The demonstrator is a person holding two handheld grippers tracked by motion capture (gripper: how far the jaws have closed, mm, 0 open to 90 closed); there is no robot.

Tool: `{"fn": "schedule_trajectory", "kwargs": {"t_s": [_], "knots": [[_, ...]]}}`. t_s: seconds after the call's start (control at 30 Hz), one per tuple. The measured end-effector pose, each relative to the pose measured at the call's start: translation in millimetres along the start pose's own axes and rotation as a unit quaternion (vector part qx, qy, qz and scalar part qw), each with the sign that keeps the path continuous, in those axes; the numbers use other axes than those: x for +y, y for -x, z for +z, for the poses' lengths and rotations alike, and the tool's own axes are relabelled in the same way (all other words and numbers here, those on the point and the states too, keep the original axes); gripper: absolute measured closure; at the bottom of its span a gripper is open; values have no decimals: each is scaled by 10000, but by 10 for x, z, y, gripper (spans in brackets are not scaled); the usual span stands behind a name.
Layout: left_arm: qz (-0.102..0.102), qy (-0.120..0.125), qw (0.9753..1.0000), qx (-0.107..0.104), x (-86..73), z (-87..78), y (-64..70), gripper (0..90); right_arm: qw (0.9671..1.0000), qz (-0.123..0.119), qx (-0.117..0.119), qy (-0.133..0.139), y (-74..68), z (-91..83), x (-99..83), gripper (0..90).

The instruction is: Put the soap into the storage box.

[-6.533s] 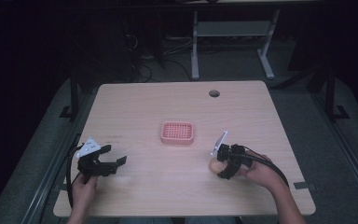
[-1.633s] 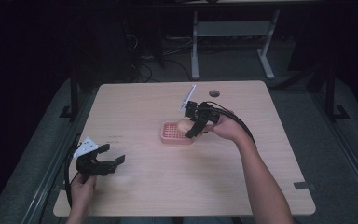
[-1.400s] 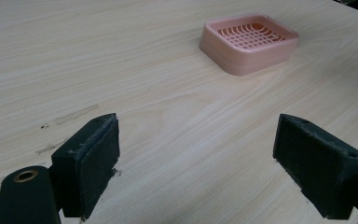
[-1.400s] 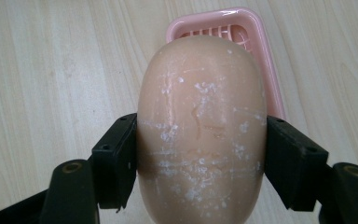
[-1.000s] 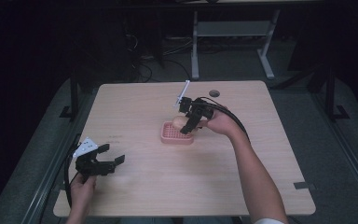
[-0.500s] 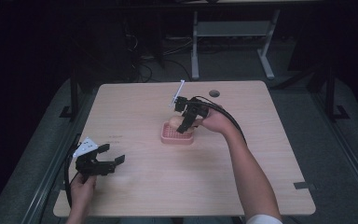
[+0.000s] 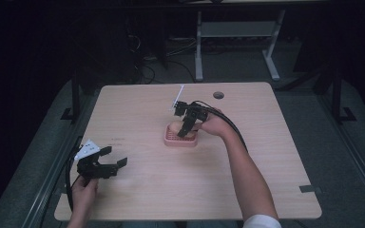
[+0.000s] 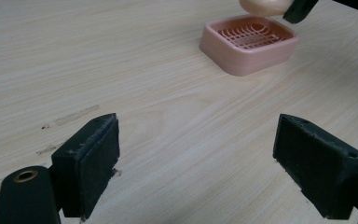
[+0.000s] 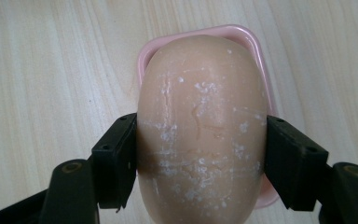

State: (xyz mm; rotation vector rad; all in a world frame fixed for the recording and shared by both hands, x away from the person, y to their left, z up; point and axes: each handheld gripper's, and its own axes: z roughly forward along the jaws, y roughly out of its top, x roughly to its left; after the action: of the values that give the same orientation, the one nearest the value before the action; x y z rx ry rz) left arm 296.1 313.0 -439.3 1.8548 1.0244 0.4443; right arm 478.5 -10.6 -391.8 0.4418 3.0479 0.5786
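Note:
My right gripper is shut on a tan oval soap bar and holds it just above a pink soap dish at the table's middle. The dish's rim shows behind the soap, which covers most of it. From the left gripper view the dish with its slotted grid lies ahead, the soap hanging over it. My left gripper rests near the table's front left, open, nothing between its jaws.
The light wooden table has a cable hole at the back right. A white desk frame and cables stand on the dark floor behind. Bare wood surrounds the dish.
My right gripper carried the soap from the front right of the table to the dish, and over the last second drifted slightly left and lower over it. The left gripper stayed put.

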Motion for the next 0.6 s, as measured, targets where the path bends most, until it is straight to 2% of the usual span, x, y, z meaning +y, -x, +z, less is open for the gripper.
{"fn": "schedule_trajectory", "kwargs": {"t_s": [0.23, 0.6], "knots": [[5, -9, 10000, -3, 0, -3, -2, 143, 10000, 14, 28, -72, 27, 114, 15, 318], [2, -1, 10000, -1, -1, 1, 3, 143, 9999, 40, 45, -154, 55, 197, 18, 317]]}}
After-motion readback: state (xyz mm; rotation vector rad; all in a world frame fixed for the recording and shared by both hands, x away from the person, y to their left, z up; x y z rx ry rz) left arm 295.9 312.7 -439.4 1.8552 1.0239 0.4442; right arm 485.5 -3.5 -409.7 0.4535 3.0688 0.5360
